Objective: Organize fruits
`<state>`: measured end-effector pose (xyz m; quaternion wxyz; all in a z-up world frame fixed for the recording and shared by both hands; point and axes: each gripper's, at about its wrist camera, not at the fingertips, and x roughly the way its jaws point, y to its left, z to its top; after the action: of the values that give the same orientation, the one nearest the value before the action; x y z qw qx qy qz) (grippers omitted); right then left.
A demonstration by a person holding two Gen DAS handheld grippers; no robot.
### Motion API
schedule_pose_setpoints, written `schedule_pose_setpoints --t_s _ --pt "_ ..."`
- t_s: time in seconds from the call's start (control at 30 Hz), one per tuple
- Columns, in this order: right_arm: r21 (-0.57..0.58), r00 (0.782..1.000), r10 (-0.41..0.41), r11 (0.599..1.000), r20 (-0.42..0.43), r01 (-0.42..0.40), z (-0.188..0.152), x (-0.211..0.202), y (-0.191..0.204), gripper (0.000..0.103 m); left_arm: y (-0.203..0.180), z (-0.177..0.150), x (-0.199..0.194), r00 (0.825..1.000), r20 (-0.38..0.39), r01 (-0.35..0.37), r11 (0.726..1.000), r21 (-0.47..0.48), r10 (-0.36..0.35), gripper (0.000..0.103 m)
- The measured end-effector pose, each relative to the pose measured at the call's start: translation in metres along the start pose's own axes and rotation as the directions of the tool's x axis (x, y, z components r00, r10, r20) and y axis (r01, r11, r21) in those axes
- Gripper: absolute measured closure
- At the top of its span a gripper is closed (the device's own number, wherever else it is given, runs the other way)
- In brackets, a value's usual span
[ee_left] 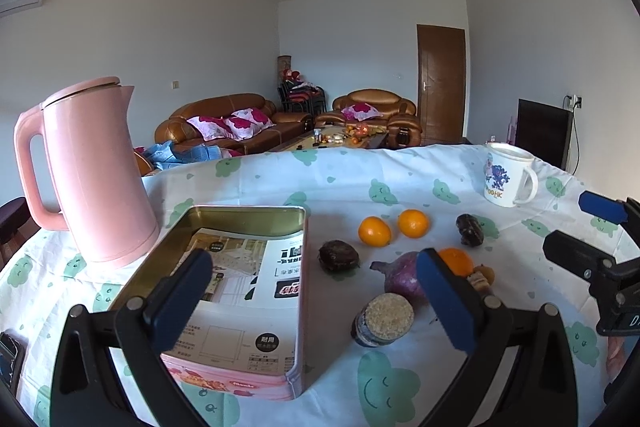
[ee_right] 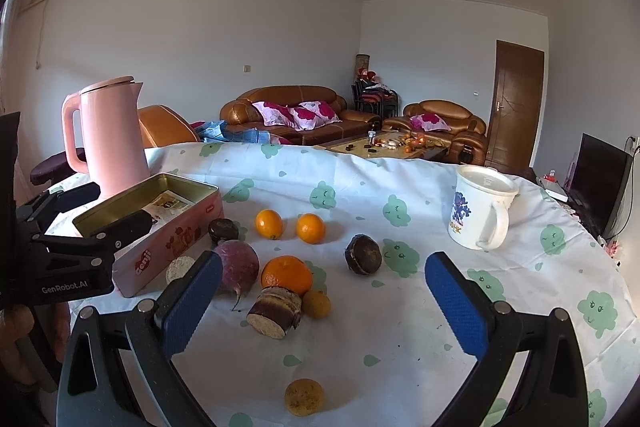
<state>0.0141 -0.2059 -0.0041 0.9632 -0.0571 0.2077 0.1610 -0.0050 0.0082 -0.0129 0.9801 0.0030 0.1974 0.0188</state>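
Both grippers, left gripper (ee_left: 316, 303) and right gripper (ee_right: 324, 303), hover with blue pads apart, empty; the round orange tangerine (ee_right: 286, 275) sits at the right gripper's eleven o'clock beside the open pink rectangular tin (ee_right: 160, 247).

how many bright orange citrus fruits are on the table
3. Two oranges sit side by side mid-table, one nearer the tin, one to its right. A larger mandarin lies closer, beside the purple radish. None seems hidden.

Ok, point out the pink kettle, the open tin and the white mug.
pink kettle (ee_left: 100, 179), left wrist view, body.
open tin (ee_right: 168, 247), right wrist view, pink side wall.
white mug (ee_right: 476, 215), right wrist view, printed side.
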Motion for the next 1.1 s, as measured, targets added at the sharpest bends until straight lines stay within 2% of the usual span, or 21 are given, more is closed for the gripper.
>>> schedule_pose_setpoints --t_s 0.3,0.57,0.67,1.1 --pt "0.018 1.000 0.004 1.000 -0.008 -0.004 -0.001 0.004 -0.003 0.001 -0.001 0.002 -0.003 1.000 0.016 0.023 1.000 -0.007 -0.023 0.000" --pt "0.015 1.000 0.006 1.000 -0.007 -0.006 -0.005 0.007 -0.002 0.001 -0.004 0.000 -0.001 1.000 0.004 0.003 1.000 0.003 -0.004 0.000" --pt "0.023 1.000 -0.005 1.000 -0.015 0.005 -0.007 0.009 -0.005 0.001 -0.003 0.001 -0.002 1.000 0.007 0.017 1.000 -0.003 -0.017 0.000" --pt "-0.003 1.000 -0.012 1.000 -0.016 0.012 -0.008 0.004 0.003 0.001 -0.001 -0.001 -0.010 0.999 0.039 0.014 1.000 -0.005 -0.014 0.000"
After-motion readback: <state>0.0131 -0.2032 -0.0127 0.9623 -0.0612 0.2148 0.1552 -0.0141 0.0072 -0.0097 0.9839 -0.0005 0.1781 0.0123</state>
